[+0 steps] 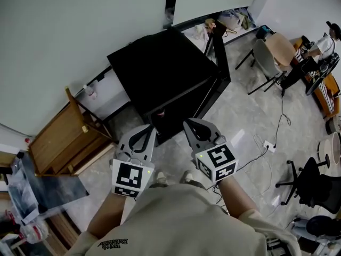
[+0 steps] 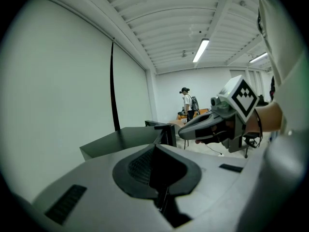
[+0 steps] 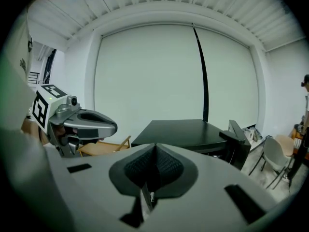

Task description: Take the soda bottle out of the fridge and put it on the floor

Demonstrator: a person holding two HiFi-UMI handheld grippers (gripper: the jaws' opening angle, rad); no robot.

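Observation:
A low black fridge (image 1: 165, 71) stands against the pale wall, its door (image 1: 221, 55) swung open to the right. In its dark opening shows a small red spot (image 1: 160, 112); whether that is the soda bottle I cannot tell. My left gripper (image 1: 149, 128) and right gripper (image 1: 187, 123) hover side by side just in front of that opening, both shut and empty. In the left gripper view the shut jaws (image 2: 155, 148) point past the fridge (image 2: 123, 140), with the right gripper (image 2: 212, 122) beside them. In the right gripper view the shut jaws (image 3: 154, 148) face the fridge (image 3: 186, 132).
A wooden frame (image 1: 64, 137) leans left of the fridge. A grey chair (image 1: 266, 57) stands to the right, with a power strip and cable (image 1: 269, 146) on the tiled floor and a black office chair (image 1: 314, 183) further right. A person (image 2: 187, 103) stands far off.

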